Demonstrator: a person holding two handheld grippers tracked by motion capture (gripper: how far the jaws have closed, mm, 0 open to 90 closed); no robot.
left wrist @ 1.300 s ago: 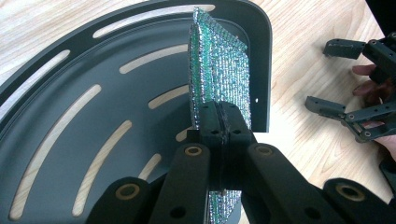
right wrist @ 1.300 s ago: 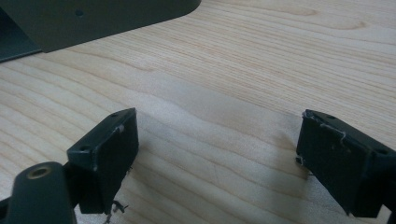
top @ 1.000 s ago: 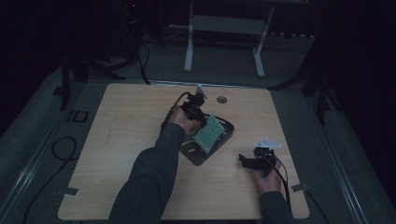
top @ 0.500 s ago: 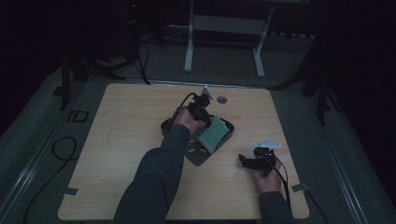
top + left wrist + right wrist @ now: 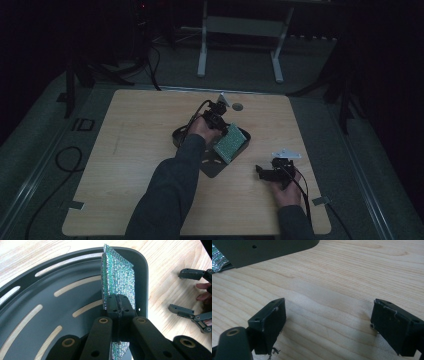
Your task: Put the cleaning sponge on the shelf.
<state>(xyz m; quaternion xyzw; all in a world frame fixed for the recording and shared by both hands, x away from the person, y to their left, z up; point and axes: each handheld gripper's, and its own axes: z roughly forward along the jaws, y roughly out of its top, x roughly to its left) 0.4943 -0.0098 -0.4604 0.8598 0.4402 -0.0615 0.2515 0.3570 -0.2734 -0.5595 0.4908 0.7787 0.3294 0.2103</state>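
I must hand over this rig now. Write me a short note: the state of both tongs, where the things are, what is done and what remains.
Left tongs: shut on the thin green-silver glittery scouring pad, held on edge over the dark grey slotted metal tray.
Right tongs: open, nothing between them, low over the light wooden table, to the right of the tray in the high view.
Done: the pad is gripped and off the table.
Left, as it appears: set the pad down in the tray and let go; the right tongs have not touched anything yet.
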